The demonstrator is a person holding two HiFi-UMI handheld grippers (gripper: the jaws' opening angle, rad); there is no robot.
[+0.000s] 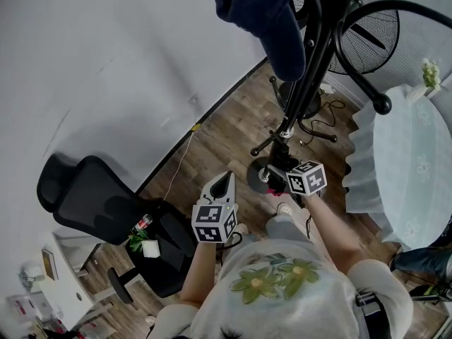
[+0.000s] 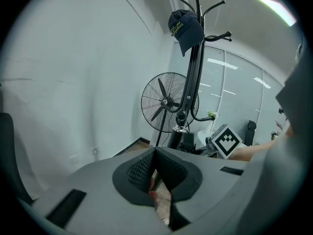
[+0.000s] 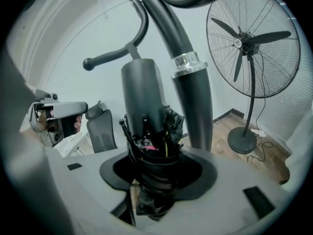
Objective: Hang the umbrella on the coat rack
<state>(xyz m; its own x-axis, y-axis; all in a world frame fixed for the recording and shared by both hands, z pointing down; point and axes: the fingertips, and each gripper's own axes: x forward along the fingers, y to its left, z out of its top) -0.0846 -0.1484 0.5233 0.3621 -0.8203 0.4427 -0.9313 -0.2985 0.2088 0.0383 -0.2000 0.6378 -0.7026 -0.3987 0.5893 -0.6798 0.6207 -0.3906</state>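
Umbrella [image 3: 143, 106], folded, sits clamped in the right tool [image 3: 151, 177] beside the coat rack [image 3: 193, 106]. Left tool [image 2: 154, 153] is closed, empty; its view alone shows the cap [image 2: 185, 27] whole.

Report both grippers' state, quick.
Left gripper: closed, nothing held.
Right gripper: closed on the umbrella.

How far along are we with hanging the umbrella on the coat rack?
Done: the folded umbrella is gripped in the right gripper. In hand: it is held up close to the coat rack, with a hook in view beyond it. Left: it hangs on no hook yet. The left gripper is shut, empty.
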